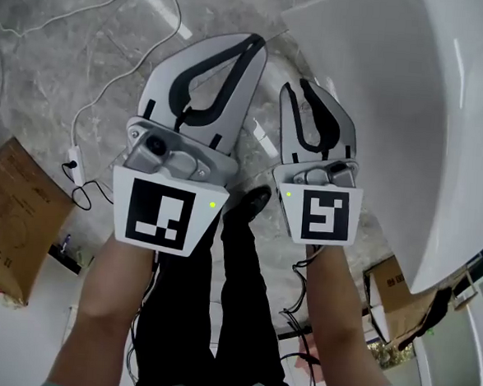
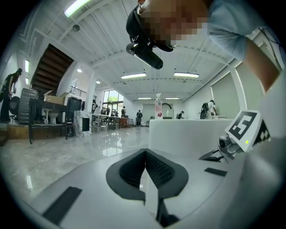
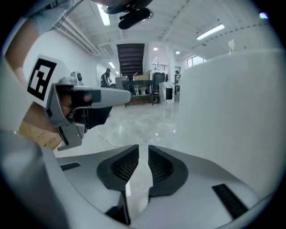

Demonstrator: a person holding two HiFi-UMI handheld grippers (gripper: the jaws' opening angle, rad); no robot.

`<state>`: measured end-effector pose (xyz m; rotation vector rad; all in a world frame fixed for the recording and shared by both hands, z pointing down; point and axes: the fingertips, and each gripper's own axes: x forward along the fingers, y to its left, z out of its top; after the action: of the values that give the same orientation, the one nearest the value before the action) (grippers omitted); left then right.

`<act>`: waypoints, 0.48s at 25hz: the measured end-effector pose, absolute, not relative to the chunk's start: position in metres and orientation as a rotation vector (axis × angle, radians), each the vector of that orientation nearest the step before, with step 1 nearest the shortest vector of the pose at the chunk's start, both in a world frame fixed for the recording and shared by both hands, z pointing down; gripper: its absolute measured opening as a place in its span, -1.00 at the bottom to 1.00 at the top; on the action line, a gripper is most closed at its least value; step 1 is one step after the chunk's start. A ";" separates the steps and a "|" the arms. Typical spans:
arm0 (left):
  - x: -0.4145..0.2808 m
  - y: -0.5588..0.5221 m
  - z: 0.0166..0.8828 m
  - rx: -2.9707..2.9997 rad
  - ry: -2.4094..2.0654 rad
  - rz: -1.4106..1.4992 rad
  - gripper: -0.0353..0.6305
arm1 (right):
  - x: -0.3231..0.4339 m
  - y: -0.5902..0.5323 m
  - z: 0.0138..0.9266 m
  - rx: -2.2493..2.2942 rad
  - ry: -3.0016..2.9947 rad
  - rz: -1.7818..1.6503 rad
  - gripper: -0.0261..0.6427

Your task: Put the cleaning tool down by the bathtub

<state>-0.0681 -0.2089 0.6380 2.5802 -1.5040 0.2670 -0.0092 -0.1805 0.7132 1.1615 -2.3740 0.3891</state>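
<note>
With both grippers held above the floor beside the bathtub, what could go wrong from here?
The right gripper is close to the bathtub wall, so a sideways swing might knock it. The white cable lies loose on the floor on the person's left; a step that way could catch it.

The glossy white bathtub [image 1: 453,120] stands at the right.

Large open hall, more showroom or workshop than home: polished grey floor [image 1: 52,68], bare white ceiling [image 2: 111,40] with strip lights [image 2: 133,76], a dark staircase [image 2: 53,67]. White bathtub [image 1: 469,121] standing in the open (cardboard boxes [image 1: 13,221] and loose cables [image 1: 73,153] nearby), people [image 2: 139,117] far off.
</note>
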 end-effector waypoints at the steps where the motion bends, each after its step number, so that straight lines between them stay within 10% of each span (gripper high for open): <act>1: -0.070 -0.208 0.626 2.583 -1.524 0.253 -0.85 | -0.012 -0.183 0.696 1.188 -2.396 0.387 -0.69; 12: -0.069 -0.203 0.478 2.663 -1.664 0.091 -0.85 | -0.018 -0.204 0.508 1.364 -2.569 0.201 -0.88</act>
<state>-0.0692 -0.2034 0.4781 2.6629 -1.6639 0.0910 -0.0183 -0.2042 0.5082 1.3642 -2.5694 0.2005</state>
